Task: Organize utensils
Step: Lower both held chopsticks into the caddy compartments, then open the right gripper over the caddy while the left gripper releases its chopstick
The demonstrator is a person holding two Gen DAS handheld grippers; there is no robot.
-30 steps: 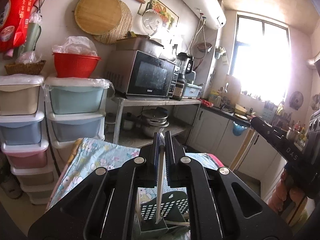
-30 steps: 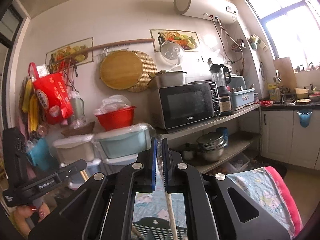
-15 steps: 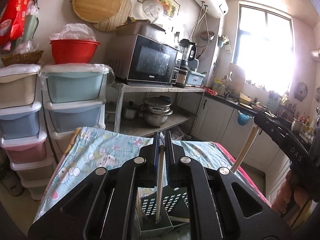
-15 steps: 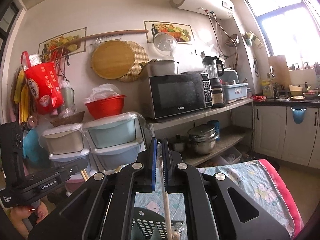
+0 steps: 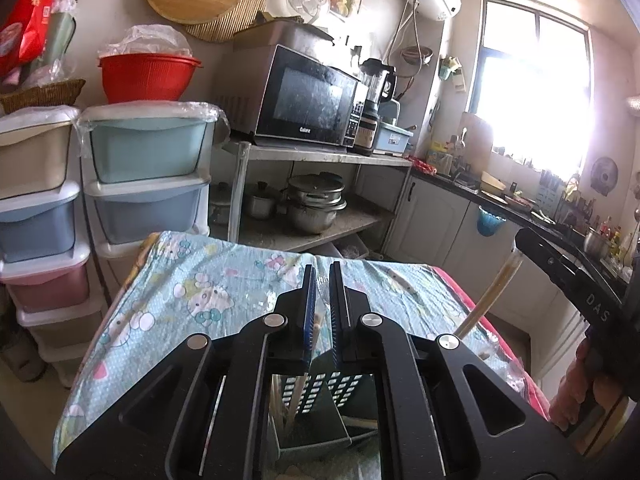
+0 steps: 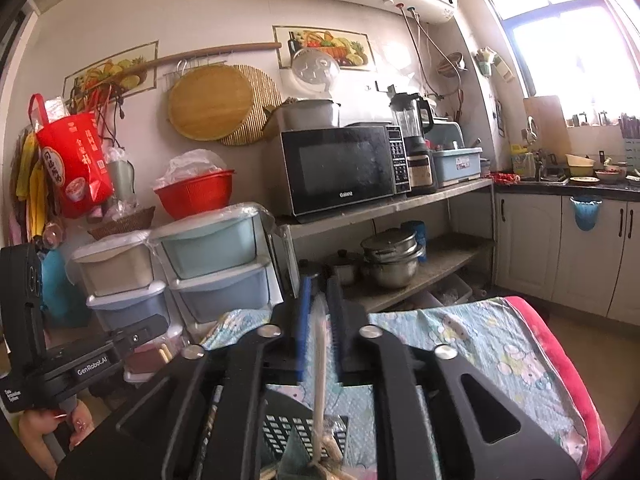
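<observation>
Two tongs sit lower than a second ago, both above the grey slotted holder (image 5: 320, 408) on the bench (image 5: 192, 300). Left tongs (image 5: 322, 316) stay pressed on a chopstick (image 5: 300, 392) reaching into the holder. Right tongs (image 6: 318, 320) are opening, their chopstick (image 6: 319, 380) loose between them. Only the left view shows the right chopstick's (image 5: 488, 300) upper end; only the right view shows the left hand (image 6: 52, 428).

right gripper (image 6: 320, 320) jaws opening, chopstick (image 6: 319, 364) between, utensil basket (image 6: 296, 436) below
</observation>
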